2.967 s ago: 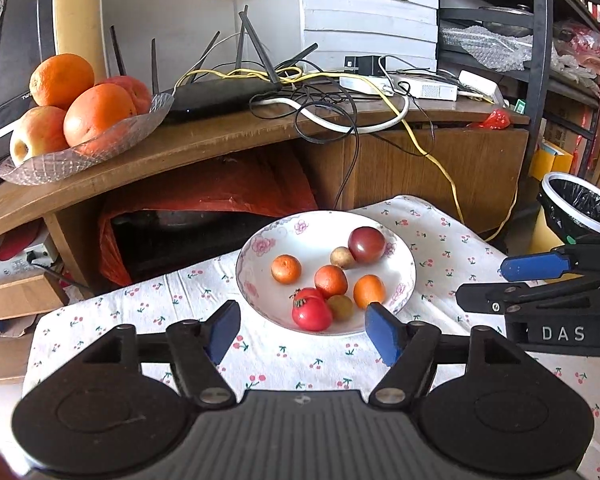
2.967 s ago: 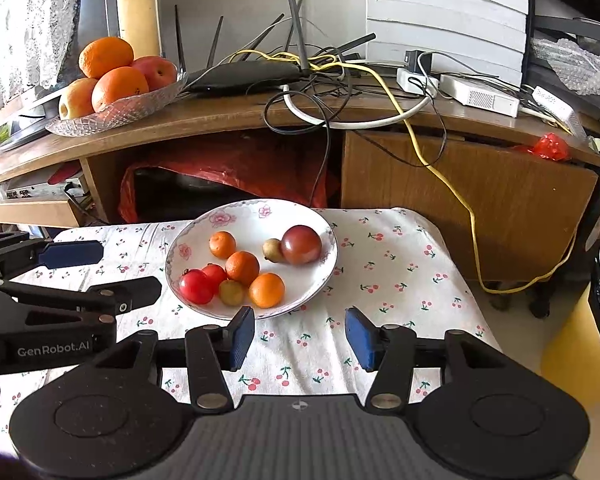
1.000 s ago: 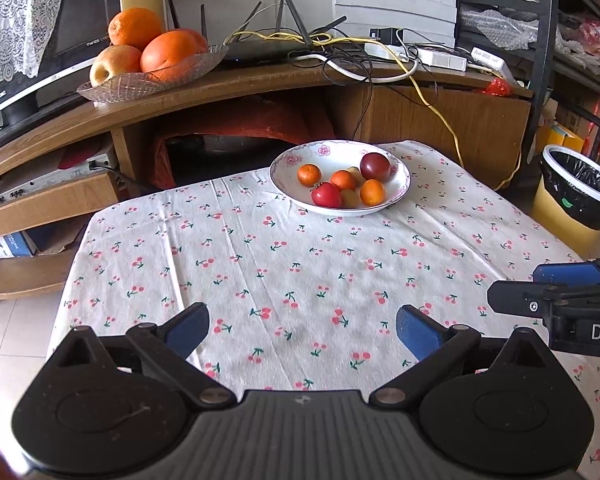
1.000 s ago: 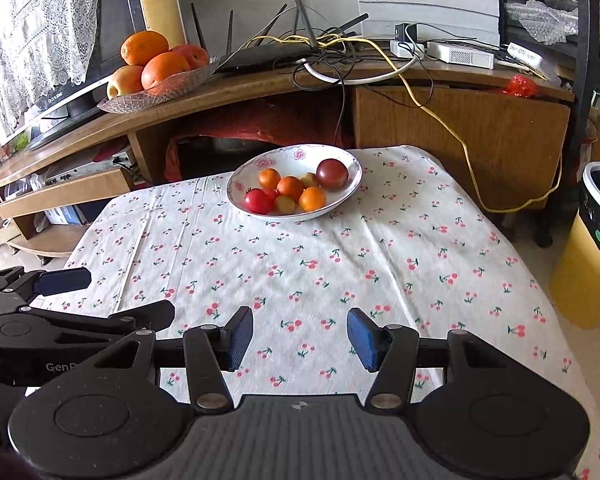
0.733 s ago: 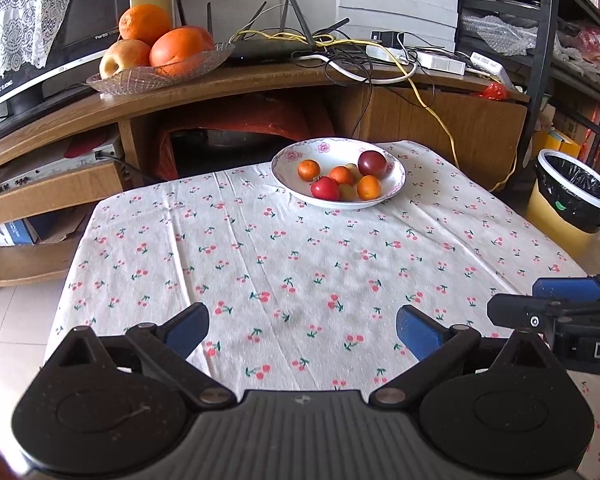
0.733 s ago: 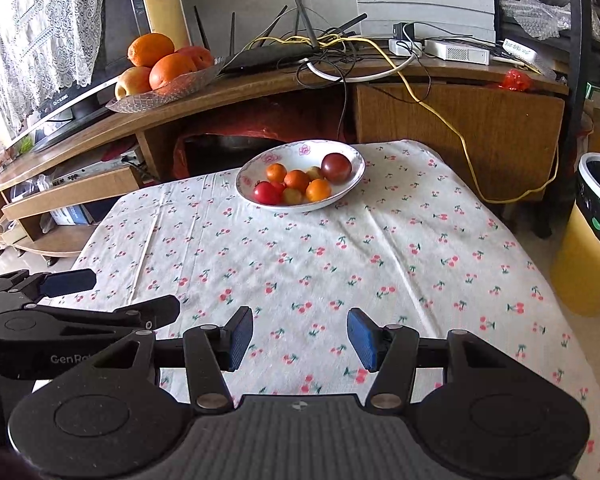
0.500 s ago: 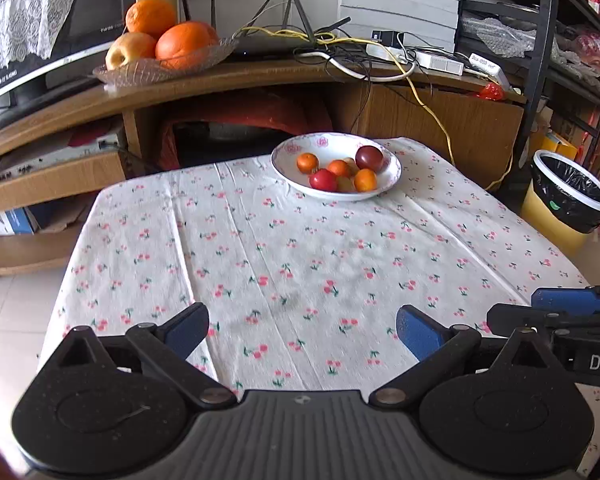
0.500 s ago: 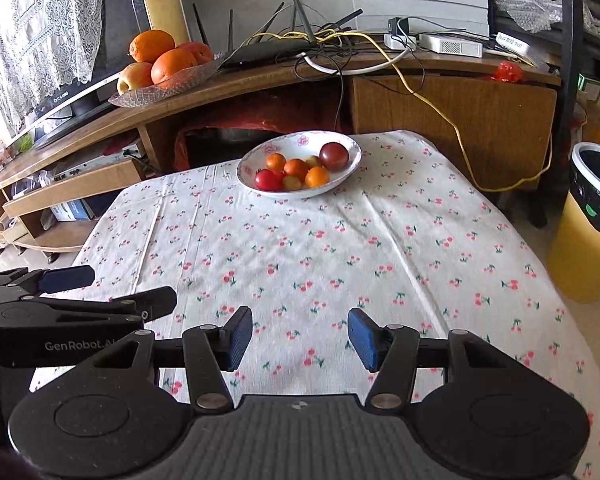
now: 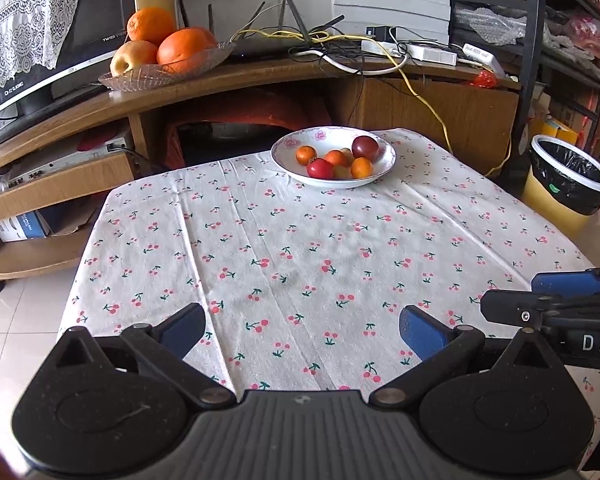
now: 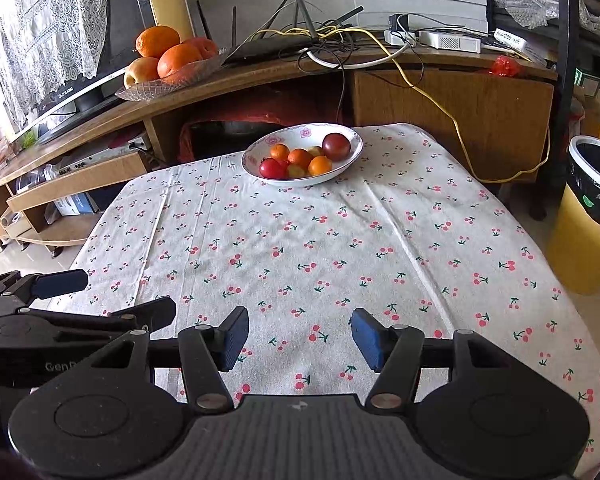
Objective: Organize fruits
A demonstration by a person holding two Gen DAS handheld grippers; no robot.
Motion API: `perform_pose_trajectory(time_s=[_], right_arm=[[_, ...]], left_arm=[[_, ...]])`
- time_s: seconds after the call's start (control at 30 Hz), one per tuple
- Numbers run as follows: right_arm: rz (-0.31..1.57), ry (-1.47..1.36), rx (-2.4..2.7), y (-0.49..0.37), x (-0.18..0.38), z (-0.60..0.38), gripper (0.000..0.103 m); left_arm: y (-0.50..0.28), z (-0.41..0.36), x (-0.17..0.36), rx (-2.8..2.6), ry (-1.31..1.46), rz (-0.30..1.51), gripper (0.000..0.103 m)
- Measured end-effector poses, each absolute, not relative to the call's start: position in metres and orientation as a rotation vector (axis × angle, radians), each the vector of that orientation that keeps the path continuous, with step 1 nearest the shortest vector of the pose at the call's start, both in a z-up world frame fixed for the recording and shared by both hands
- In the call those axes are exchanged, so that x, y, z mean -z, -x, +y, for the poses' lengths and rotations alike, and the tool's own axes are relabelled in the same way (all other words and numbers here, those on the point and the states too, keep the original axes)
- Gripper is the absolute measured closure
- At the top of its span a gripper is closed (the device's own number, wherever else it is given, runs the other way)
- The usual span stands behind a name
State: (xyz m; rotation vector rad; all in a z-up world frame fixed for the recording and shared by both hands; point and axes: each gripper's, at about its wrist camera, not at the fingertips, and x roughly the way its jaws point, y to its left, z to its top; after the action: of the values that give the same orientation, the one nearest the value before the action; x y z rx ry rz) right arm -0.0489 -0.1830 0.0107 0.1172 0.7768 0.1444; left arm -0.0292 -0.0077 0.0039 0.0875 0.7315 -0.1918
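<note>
A white flowered bowl (image 9: 385, 160) stands at the far edge of the table with the cherry-print cloth (image 9: 300, 248). It holds several small fruits: orange ones, a red tomato (image 9: 320, 168) and a dark purple plum (image 9: 365, 148). The bowl also shows in the right wrist view (image 10: 352, 148). My left gripper (image 9: 302, 330) is open and empty over the near edge of the table. My right gripper (image 10: 300, 338) is open and empty, beside the left one and far from the bowl.
A glass dish with oranges and an apple (image 9: 164, 46) sits on the wooden TV stand (image 9: 260, 80) behind the table. Routers and tangled cables (image 9: 340, 46) lie there too. A yellow bin with a black liner (image 9: 566, 184) stands right of the table.
Both grippers have pulled back from the bowl toward the near side of the table. The left jaws have opened wider than three seconds ago. The fruits have not moved.
</note>
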Motion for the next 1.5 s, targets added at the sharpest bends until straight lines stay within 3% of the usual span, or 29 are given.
perform_pose_trajectory(time_s=[1.5], right_arm=[[0.819, -0.106, -0.132, 0.053, -0.001, -0.181, 0.05]], left_arm=[[0.034, -0.013, 0.002, 0.164, -0.133, 0.748, 0.0]])
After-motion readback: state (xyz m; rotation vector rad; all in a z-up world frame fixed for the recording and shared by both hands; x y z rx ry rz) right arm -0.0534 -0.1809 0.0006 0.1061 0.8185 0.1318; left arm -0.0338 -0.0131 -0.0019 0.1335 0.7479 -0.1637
